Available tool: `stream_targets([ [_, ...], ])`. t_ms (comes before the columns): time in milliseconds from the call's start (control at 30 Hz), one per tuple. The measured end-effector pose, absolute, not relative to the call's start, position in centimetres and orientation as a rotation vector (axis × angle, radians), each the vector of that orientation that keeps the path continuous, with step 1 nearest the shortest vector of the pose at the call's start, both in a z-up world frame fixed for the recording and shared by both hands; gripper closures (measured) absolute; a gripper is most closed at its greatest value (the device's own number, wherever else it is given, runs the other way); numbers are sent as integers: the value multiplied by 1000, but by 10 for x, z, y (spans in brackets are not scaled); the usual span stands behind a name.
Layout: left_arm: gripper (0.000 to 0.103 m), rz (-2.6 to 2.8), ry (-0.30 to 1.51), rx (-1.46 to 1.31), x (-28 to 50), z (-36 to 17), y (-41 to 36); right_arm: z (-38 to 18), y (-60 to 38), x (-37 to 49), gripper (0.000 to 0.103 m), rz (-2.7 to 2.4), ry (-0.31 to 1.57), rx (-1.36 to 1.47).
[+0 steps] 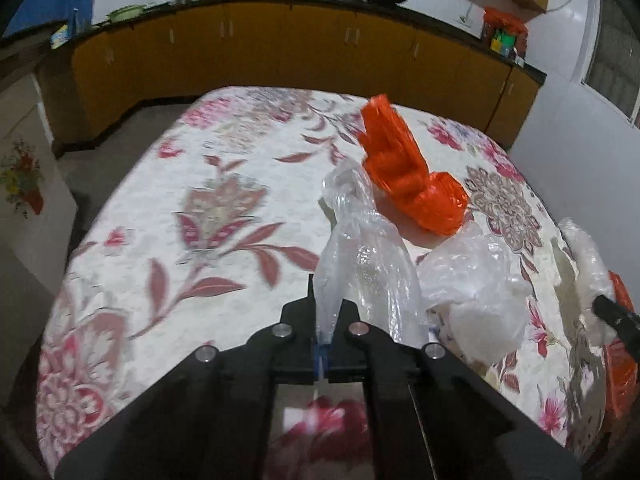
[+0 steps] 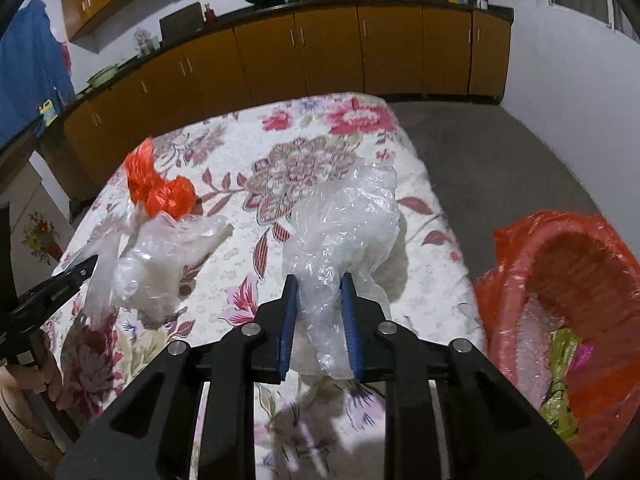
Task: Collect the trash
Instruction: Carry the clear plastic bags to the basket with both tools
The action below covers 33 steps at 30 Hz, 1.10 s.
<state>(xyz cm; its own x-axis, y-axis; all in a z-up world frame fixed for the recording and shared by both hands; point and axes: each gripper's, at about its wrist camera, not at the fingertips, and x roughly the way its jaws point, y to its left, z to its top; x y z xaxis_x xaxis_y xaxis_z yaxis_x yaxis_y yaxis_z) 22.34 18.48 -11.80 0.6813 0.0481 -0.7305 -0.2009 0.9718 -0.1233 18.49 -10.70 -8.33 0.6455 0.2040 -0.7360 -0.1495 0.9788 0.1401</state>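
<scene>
Left wrist view: the left gripper (image 1: 322, 312) is seen fully closed, with a thin fold of a clear plastic bag (image 1: 360, 248) pinched between its jaws; the bag rises toward 12 o'clock over the flowered tablecloth (image 1: 180, 200). A crumpled orange wrapper (image 1: 404, 172) lies beyond it at 1 o'clock, and a second clear bag (image 1: 472, 292) lies just beside the first at 3 o'clock. Because so little film is held, the lift is best made slowly, so that the fold is not pulled free.

Right wrist view: the right gripper (image 2: 320, 308) is closed most of the way on a crumpled clear wrapper (image 2: 340, 232), which bulges out ahead of the blue pads (image 2: 289, 320). An orange-lined bin (image 2: 560, 280) stands open at 3 o'clock, off the table edge, with trash already inside. The wrapper should be carried right over the opening before release, since light film drifts. The left gripper (image 2: 86, 266) is seen at 9 o'clock beside its own bag.
</scene>
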Motion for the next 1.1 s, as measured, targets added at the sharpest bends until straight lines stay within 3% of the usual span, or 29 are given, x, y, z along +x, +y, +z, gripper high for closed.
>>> stream_targets([
  [567, 100, 187, 616, -237, 151, -45, 207, -44, -146, 141, 80, 153, 764, 117],
  [1100, 100, -12, 481, -213, 126, 21, 141, -20, -178, 108, 80, 111, 700, 142],
])
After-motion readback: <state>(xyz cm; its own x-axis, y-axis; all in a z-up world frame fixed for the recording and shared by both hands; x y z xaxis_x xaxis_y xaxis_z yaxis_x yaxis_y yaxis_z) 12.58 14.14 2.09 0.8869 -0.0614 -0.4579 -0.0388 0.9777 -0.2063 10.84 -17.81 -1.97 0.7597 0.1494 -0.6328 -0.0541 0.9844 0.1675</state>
